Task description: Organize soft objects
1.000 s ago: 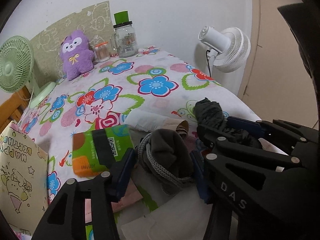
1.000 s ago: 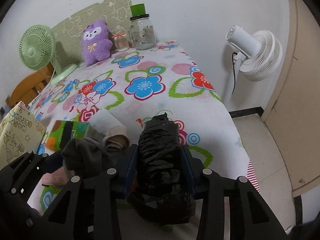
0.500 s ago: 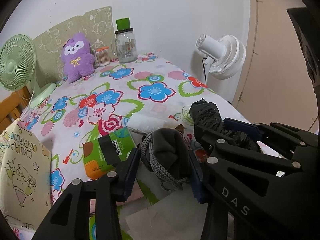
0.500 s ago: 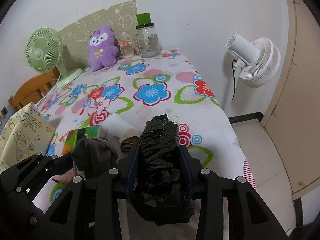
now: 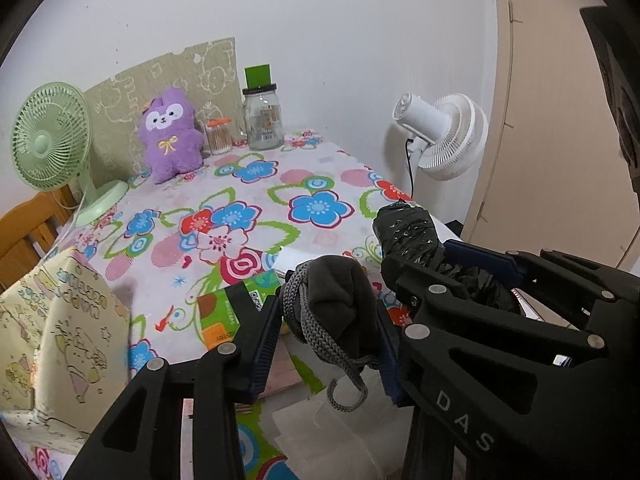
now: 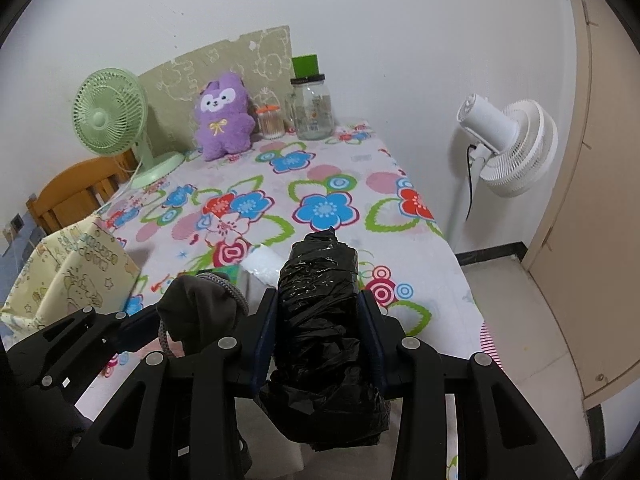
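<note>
My left gripper (image 5: pixel 328 314) is shut on a dark grey rolled cloth bundle (image 5: pixel 340 300) with a knitted grey cuff and a cord hanging below it. The bundle is held above the near edge of the flowered table (image 5: pixel 256 200). My right gripper (image 6: pixel 319 300) is shut on a roll of crumpled black plastic bag (image 6: pixel 320 276), upright between its blue pads. The two grippers sit side by side: the black roll (image 5: pixel 408 232) shows at the right of the left wrist view, the grey bundle (image 6: pixel 200 304) at the left of the right wrist view. A purple plush toy (image 5: pixel 170 140) sits at the table's back.
On the table are a green tissue pack (image 5: pixel 224 312), a white roll (image 5: pixel 296 260), a yellow gift bag (image 5: pixel 64 332) at the left, a green desk fan (image 5: pixel 48 136), a glass jar (image 5: pixel 262 120) and a cotton swab pot (image 5: pixel 218 138). A white standing fan (image 5: pixel 440 136) is off the right edge.
Both grippers have risen with their loads and the table has dropped lower in view. The left jaws have narrowed onto the grey bundle, which has come up off the table.
</note>
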